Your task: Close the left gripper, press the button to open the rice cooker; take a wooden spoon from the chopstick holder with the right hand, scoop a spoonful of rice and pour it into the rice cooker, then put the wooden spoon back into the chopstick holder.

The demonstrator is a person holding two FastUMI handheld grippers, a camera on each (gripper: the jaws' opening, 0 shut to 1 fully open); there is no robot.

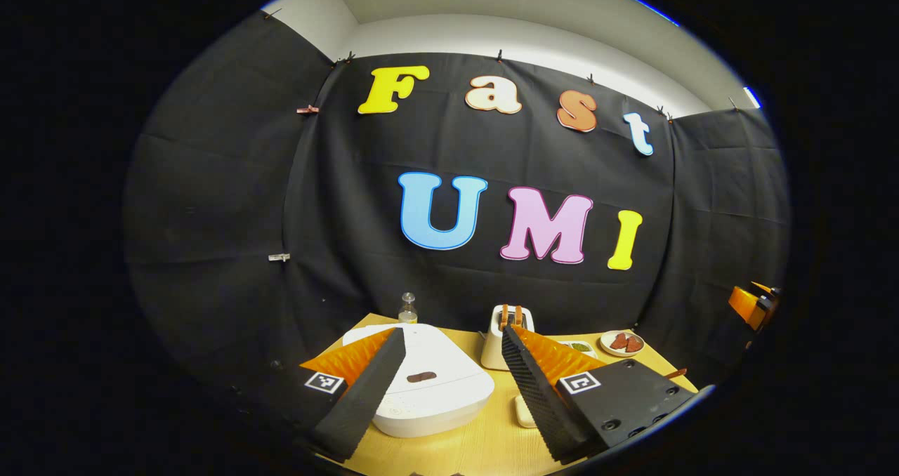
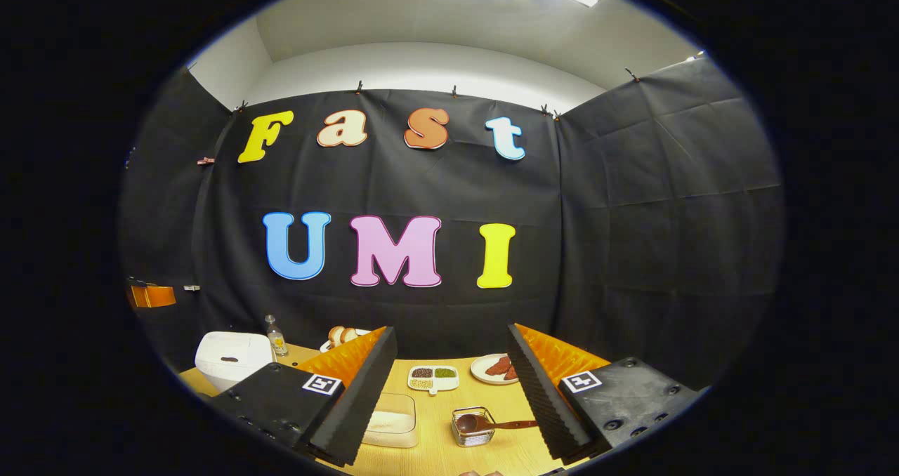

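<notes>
The white rice cooker point(image 1: 428, 392) stands with its lid down, a dark button point(image 1: 421, 377) on top, just beyond and between the fingers of my left gripper point(image 1: 454, 331), which is open and holds nothing. In the right gripper view the cooker point(image 2: 232, 355) sits at the far left. My right gripper point(image 2: 449, 331) is open and empty above the table. Below it a small wire chopstick holder point(image 2: 470, 427) holds the wooden spoon point(image 2: 491, 424), handle pointing right. A clear container of rice point(image 2: 390, 420) lies left of the holder.
On the wooden table point(image 2: 435, 458) are a toaster point(image 1: 509, 335) with bread, a small bottle point(image 1: 407, 309), a sectioned dish point(image 2: 433, 376) and a plate point(image 2: 495, 367) with red pieces. The other gripper point(image 1: 755, 304) hovers at the right edge of the left gripper view.
</notes>
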